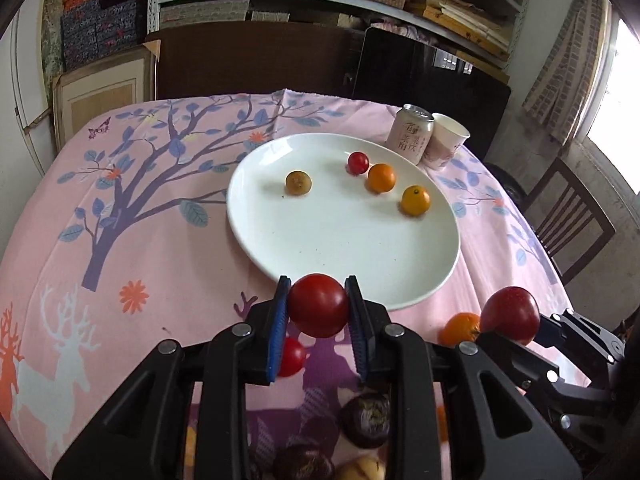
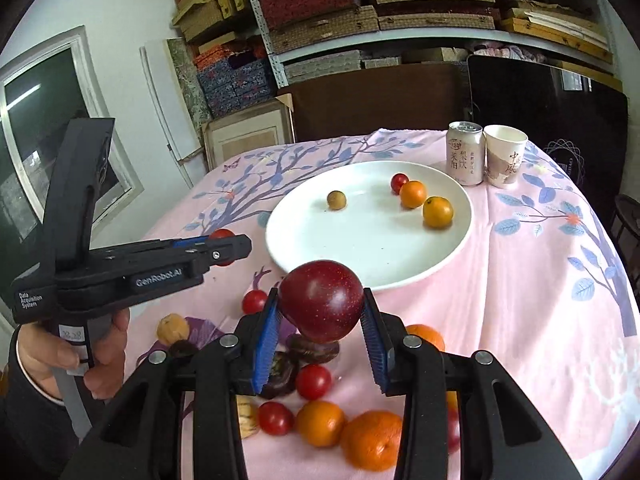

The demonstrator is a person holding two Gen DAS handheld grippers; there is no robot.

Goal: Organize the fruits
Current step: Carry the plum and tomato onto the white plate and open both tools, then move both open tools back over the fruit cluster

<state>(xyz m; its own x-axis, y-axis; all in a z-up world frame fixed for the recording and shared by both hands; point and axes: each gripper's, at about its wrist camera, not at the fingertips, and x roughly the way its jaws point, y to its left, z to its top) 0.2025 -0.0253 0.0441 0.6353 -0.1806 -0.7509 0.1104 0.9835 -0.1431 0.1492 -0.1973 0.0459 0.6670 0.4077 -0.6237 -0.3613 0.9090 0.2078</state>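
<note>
- Pink patterned tablecloth (image 1: 168, 216) covers our table, with a white plate (image 1: 344, 240) toward its far edge.
- Our left gripper (image 1: 319, 312) clamps a red tomato (image 1: 318, 310) above the plate's near rim.
- Our right gripper (image 2: 320, 316) pinches a dark red fruit (image 2: 322, 300), possibly a plum.
- Four small fruits sit on the plate; others lie loose at the near edge.

The left tool (image 1: 318, 312) sits at lower centre of its own view, angled downward, its blue pads clamped on a red tomato (image 1: 319, 310). The right tool (image 2: 320, 312) likewise tilts down, gripping a dark red plum (image 2: 321, 301). A hand (image 2: 70, 354) at lower left holds the left tool's handle.
</note>
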